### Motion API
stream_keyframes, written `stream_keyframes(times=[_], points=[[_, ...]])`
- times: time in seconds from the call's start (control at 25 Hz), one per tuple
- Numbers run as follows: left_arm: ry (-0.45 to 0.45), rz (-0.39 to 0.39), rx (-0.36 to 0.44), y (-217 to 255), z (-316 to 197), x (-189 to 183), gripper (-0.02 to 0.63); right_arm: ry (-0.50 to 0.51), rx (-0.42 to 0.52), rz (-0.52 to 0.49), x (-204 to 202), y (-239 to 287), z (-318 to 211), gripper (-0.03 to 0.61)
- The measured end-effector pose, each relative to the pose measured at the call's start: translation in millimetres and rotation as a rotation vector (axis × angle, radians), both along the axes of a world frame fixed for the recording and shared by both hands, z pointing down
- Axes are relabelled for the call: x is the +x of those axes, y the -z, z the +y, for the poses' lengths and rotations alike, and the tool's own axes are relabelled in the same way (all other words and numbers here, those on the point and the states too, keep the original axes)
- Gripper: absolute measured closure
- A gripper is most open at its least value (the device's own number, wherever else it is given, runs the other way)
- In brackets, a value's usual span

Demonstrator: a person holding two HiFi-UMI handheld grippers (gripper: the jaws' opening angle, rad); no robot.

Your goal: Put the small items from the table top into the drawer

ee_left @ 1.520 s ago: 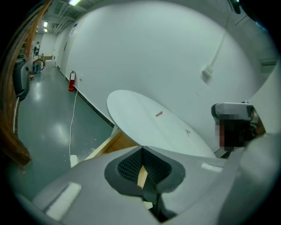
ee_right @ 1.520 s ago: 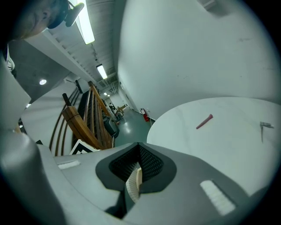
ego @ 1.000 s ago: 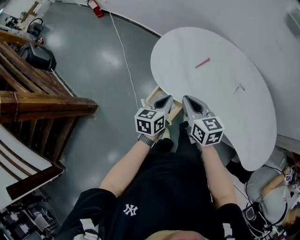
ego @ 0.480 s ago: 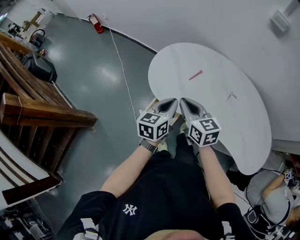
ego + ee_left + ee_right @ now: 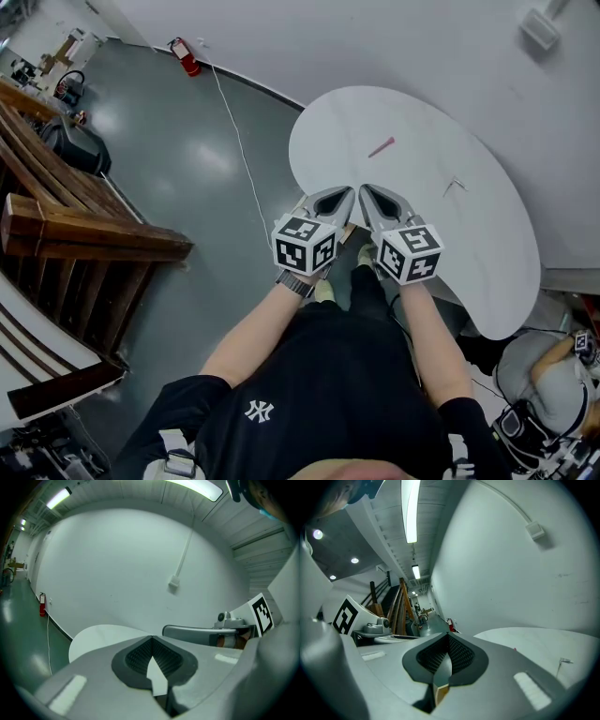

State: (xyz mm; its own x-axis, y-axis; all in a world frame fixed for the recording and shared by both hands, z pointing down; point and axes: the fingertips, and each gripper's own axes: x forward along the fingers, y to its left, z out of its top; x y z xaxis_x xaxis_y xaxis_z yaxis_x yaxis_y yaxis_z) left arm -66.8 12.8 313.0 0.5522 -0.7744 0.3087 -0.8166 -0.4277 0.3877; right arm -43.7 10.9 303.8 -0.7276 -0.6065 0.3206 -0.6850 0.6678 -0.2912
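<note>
Both grippers hang side by side at the near edge of the white bench (image 5: 487,272). The left gripper (image 5: 341,197) has its fingers (image 5: 93,681) closed tip to tip with nothing between them, and the right gripper (image 5: 371,195) has its fingers (image 5: 511,667) shut and empty as well. The small items lie beyond the fingertips. A pink stick-like piece (image 5: 382,147) sits ahead of them, and a thin grey piece (image 5: 454,186) lies further ahead and to the right.

Risks, as I judge them:
- Both pieces look thin and flat on the bench, so closed or late-opening fingers could push one along instead of taking it.
- The grey piece is pale against the white top and easy to miss or pinch badly.
- The grippers are nearly touching and could knock together on the reach.

The head view shows both items and a sliver of wood (image 5: 349,231) just under the fingertips. That may be the drawer, but I cannot tell. Only the gripper views show the pads meeting. The left gripper view shows no items, while the right gripper view catches the grey piece faintly.
</note>
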Motion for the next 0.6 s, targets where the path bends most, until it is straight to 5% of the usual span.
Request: stream_keyframes(times=[0.6], points=[[-0.071,-0.014,-0.007,-6.4,-24.7,39.1,0.612,-0.092,-0.004,0.007,47.9,-1.9,-16.4,0.555]])
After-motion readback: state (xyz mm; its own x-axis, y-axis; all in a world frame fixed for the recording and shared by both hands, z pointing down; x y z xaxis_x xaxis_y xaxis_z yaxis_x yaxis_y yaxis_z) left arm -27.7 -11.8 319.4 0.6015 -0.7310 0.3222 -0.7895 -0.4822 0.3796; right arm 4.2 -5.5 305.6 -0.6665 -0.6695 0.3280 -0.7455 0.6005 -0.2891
